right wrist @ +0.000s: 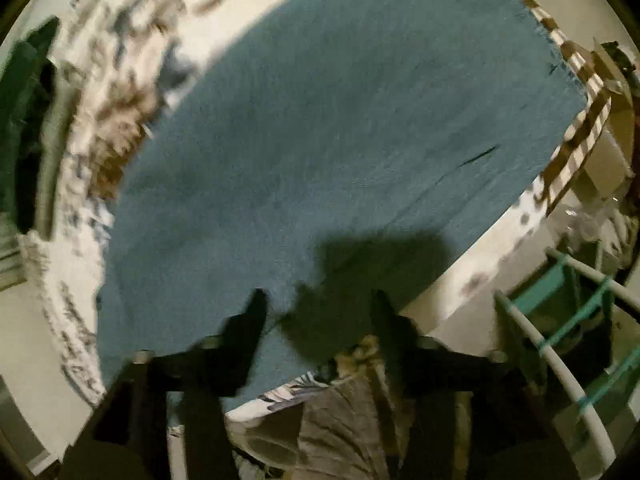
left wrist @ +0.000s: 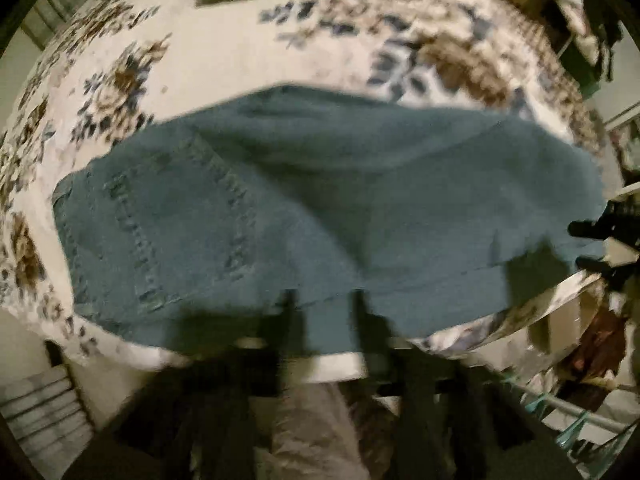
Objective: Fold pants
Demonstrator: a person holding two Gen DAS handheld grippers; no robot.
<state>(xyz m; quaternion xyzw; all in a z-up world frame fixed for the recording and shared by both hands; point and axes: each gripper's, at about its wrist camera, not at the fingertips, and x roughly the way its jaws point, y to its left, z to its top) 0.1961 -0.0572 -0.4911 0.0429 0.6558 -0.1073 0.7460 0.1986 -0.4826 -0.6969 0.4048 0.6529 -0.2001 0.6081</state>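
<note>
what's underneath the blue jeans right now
The blue jeans lie on a floral bedspread, which shows all around them. The part of it directly beneath the denim is covered, so anything there cannot be seen.

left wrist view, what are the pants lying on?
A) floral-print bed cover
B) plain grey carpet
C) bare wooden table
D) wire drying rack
A: the blue denim pants lie spread on a white floral-print bed cover with brown and blue flowers showing around them.
</note>
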